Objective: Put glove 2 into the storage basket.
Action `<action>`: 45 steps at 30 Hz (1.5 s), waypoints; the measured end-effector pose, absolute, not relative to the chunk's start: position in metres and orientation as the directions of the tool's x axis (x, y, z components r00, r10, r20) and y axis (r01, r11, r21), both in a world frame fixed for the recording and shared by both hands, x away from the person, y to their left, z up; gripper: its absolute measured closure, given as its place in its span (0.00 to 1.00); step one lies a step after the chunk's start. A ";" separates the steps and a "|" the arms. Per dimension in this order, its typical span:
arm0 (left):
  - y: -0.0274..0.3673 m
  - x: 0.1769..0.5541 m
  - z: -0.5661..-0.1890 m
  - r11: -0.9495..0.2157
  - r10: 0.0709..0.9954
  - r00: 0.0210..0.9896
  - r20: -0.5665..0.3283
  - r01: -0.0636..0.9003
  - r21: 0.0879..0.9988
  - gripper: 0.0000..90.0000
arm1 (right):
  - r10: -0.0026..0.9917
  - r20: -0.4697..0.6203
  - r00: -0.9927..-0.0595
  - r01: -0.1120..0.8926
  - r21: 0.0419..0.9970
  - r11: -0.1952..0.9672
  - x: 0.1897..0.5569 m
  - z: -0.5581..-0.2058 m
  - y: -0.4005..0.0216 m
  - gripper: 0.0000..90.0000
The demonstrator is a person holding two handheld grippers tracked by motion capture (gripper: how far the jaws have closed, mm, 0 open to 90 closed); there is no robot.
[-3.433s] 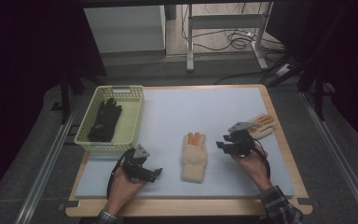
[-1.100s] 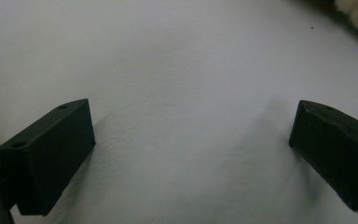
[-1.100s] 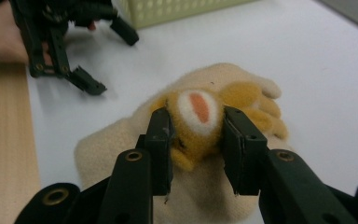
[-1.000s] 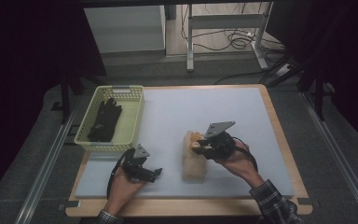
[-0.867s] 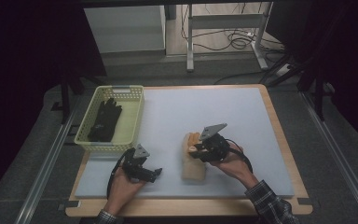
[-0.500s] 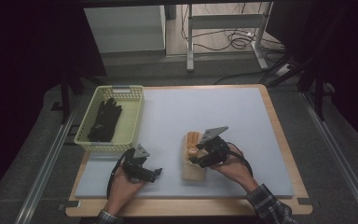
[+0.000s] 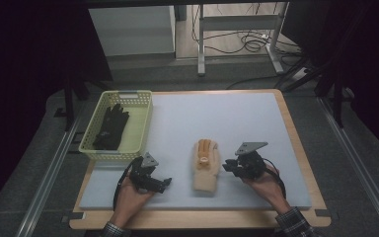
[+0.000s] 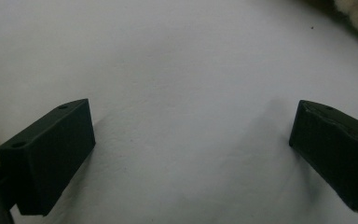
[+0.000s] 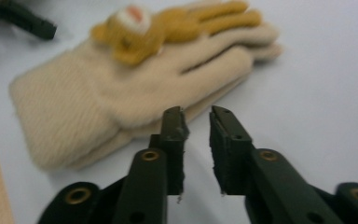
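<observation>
My right claw (image 9: 196, 116) is black, brass-coloured rivets dotting its arms. Before it lie cream gloves (image 9: 135, 88) in ribbed knit, a mustard-yellow bear patch (image 9: 135, 30) on top. The mat (image 7: 227, 113) is pale blue-grey, its board (image 7: 296, 133) light wood; the basket (image 7: 140, 131) is pale yellow, holding black gloves (image 7: 111, 127).

No text, label, brand, number or sign can be read on anything in these pictures.

beige gloves (image 7: 206, 166) lie stacked beside right gripper (image 7: 228, 167).
</observation>
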State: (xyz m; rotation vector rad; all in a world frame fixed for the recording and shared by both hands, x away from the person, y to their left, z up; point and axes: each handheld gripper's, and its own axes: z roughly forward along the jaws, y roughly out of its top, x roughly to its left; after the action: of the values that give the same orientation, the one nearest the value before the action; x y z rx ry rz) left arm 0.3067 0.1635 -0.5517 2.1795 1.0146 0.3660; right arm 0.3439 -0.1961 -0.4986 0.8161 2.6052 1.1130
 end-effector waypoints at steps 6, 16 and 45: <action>0.163 0.307 -0.552 -0.452 0.756 0.654 -0.035 0.559 0.695 0.00 | 0.496 0.039 -0.867 0.380 0.696 0.610 0.325 -0.517 -0.186 0.90; 0.164 0.307 -0.552 -0.452 0.756 0.654 -0.035 0.559 0.695 0.00 | 0.454 0.010 -0.891 0.331 0.697 0.636 0.319 -0.528 -0.153 0.89; 0.163 0.307 -0.552 -0.450 0.757 0.652 -0.036 0.560 0.695 0.00 | 0.514 -0.050 -0.856 0.325 0.721 0.611 0.345 -0.524 -0.110 0.77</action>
State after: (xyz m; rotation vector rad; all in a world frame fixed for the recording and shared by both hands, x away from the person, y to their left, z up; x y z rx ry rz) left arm 0.3067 0.1634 -0.5518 2.1766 1.0172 0.3660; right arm 0.3449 -0.1102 -0.5243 0.6873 2.5865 1.0832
